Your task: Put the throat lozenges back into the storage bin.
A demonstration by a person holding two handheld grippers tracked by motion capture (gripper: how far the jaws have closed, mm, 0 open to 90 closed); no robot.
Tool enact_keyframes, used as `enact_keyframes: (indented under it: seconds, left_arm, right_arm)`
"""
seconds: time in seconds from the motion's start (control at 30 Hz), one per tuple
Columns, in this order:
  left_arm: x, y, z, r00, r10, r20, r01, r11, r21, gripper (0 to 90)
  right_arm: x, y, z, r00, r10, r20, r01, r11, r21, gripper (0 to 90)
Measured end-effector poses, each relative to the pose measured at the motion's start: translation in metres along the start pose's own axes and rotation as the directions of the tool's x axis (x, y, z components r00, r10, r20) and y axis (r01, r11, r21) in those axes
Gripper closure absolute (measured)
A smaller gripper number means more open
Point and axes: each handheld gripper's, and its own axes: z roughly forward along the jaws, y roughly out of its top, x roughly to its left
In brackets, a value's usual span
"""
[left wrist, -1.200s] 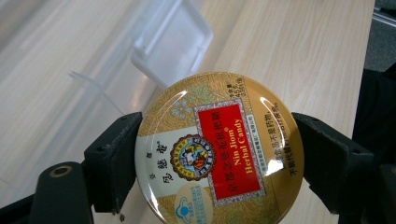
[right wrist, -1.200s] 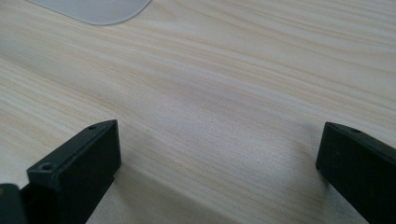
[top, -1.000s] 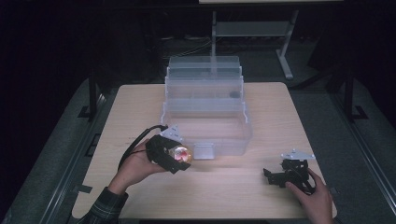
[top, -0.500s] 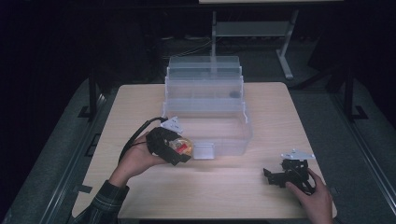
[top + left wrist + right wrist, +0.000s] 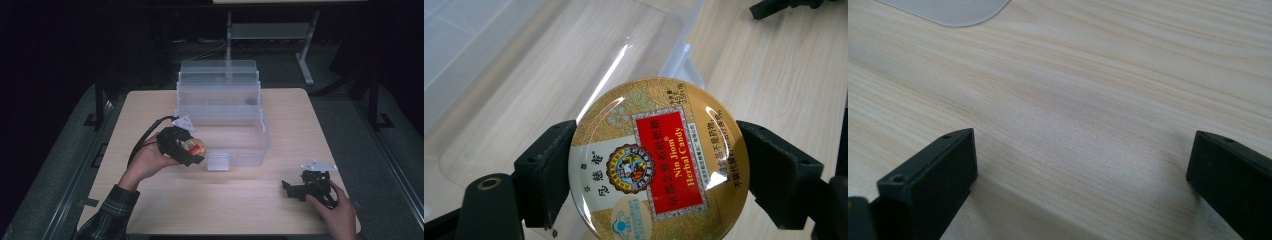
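L gripper (image 5: pixel 644 165) pinches candy tin (image 5: pixel 659 162) by clear bin (image 5: pixel 225 135) – R gripper (image 5: pixel 1083 175) spread, nothing held

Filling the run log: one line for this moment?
left tool: shut on candy tin, at clear bin | right tool: open, on table

Your left gripper (image 5: pixel 654 165) has black jaws; they clamp a round tin (image 5: pixel 659 160) that's gold with a leaf pattern, a red label panel with gold lettering, and a white patch with dark characters. Your sleeve (image 5: pixel 107 212) is green plaid. The bin (image 5: pixel 225 107) is clear, frosted-looking plastic. The table (image 5: pixel 300 130) is pale wood grain. Your right gripper (image 5: pixel 300 190) is black with a grey plate.
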Motion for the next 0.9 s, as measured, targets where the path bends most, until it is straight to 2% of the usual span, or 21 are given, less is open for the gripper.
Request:
enact_keyframes:
  seconds: [0.23,0.27,0.33,0.4,0.9]
  left_arm:
    - [0.007,0.002,0.004,0.9998,-0.021,-0.007,0.021,0.9998,0.0,19.6]
    - [0.009,0.002,0.003,0.9999,-0.012,-0.008,0.012,0.9999,0.012,19.6]
    - [0.012,0.003,0.006,0.9994,-0.031,-0.015,0.031,0.9995,0.001,19.6]
    - [0.014,0.003,0.006,0.9996,-0.024,-0.014,0.024,0.9996,0.012,19.6]
    - [0.033,0.004,0.009,0.9953,-0.08,-0.055,0.08,0.9967,0.009,19.6]
  right_arm:
    - [0.0,0.0,0.0,1.0,0.0,0.0,0.0,1.0,0.001,0.0]
    - [0.0,0.0,0.0,1.0,0.0,0.0,0.0,1.0,0.0,0.0]
    - [0.0,0.0,0.0,1.0,0.0,0.001,0.0,1.0,0.001,0.0]
    - [0.0,0.0,0.0,1.0,0.001,0.002,-0.001,1.0,0.001,0.0]
    - [0.0,0.0,0.0,1.0,0.0,0.001,0.0,1.0,0.001,0.0]
